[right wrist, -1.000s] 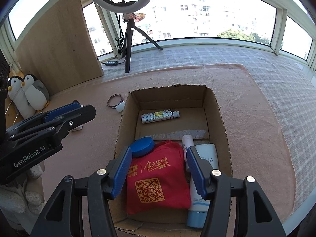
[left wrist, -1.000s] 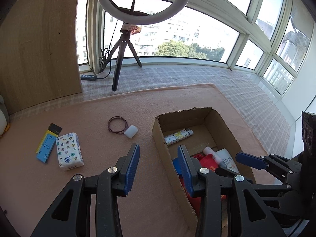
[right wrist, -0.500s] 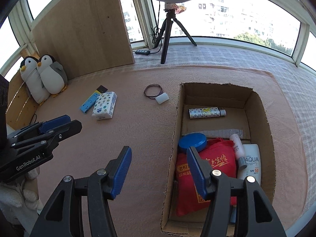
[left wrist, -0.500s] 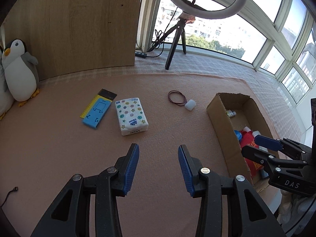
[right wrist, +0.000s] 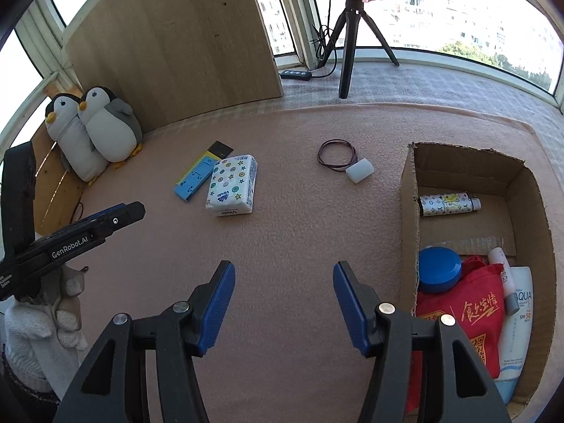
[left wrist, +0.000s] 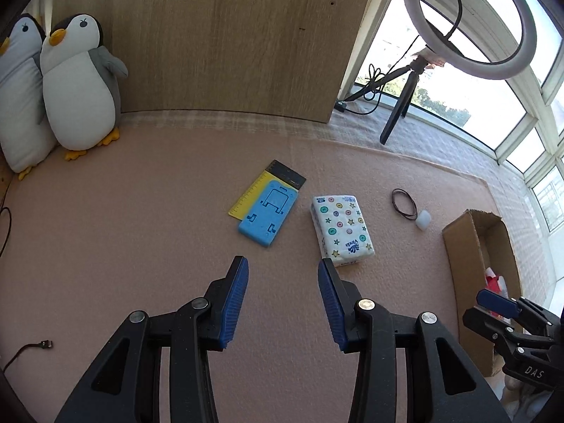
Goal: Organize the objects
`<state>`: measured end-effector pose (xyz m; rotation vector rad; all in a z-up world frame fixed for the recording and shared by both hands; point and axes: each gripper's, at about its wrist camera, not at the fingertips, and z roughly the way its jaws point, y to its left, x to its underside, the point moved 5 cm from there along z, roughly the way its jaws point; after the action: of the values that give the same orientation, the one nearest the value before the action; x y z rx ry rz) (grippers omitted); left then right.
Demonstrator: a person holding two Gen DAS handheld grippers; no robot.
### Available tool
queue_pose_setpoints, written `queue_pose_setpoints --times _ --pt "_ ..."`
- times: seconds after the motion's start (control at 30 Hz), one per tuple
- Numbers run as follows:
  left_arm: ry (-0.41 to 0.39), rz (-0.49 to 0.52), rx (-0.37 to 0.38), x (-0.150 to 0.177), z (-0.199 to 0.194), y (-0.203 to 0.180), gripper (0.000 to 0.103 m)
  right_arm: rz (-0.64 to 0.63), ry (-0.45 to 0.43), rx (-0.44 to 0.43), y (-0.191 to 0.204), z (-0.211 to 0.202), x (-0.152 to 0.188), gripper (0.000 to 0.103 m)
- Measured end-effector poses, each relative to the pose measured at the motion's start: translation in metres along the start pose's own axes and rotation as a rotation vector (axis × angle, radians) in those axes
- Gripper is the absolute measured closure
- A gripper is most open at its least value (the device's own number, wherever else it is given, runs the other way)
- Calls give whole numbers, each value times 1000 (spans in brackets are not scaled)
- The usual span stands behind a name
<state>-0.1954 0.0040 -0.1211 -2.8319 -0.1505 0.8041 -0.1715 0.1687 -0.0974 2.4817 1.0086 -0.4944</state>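
On the pink mat lie a tissue pack (left wrist: 342, 230) (right wrist: 232, 185) with star print, a blue phone stand (left wrist: 268, 213) (right wrist: 195, 178) on a yellow ruler (left wrist: 249, 194), a dark cord loop (left wrist: 403, 203) (right wrist: 336, 153) and a small white case (left wrist: 423, 219) (right wrist: 359, 170). My left gripper (left wrist: 282, 276) hovers open just short of the stand and pack, nothing between its fingers. My right gripper (right wrist: 283, 282) is open and empty over bare mat, left of the cardboard box (right wrist: 409, 211) (left wrist: 458, 246). The box holds a red bag (right wrist: 469, 320), a blue lid (right wrist: 439, 269), tubes and a patterned umbrella (right wrist: 447, 204).
Two plush penguins (left wrist: 79, 84) (right wrist: 105, 127) lean against a wooden board (left wrist: 229, 35) at the back left. A ring light on a tripod (left wrist: 402, 105) (right wrist: 349, 53) and a power strip (right wrist: 295, 75) stand by the windows. A thin cable (left wrist: 24, 349) lies at the mat's left edge.
Both grippers have swung left, away from the box. The left view has gone from the box to the stand, tissue pack and penguins; the right gripper has left the box for bare mat.
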Motion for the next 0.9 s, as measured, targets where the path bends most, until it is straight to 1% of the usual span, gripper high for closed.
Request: queue_pose_setpoints --times 0.07,0.23,0.5,0.57,0.67,0.73,0.9 --pt "6 -9 15 -10 4 1 59 6 1 -4 3 2 0 49" --pt "11 5 18 -32 18 3 59 25 4 -5 5 3 2 49" --pt "64 -15 1 -77 70 6 59 49 8 8 -3 -3 12 49" --pt "78 -35 6 -87 84 8 59 47 9 18 -4 -5 15 49" --pt "97 -90 23 -99 105 12 59 44 14 28 -6 -8 22 49" --pt "125 -100 30 -103 121 12 59 42 20 35 -9 -9 27 49" --pt "143 -71 -22 -113 148 2 59 65 39 51 -24 -8 37 49"
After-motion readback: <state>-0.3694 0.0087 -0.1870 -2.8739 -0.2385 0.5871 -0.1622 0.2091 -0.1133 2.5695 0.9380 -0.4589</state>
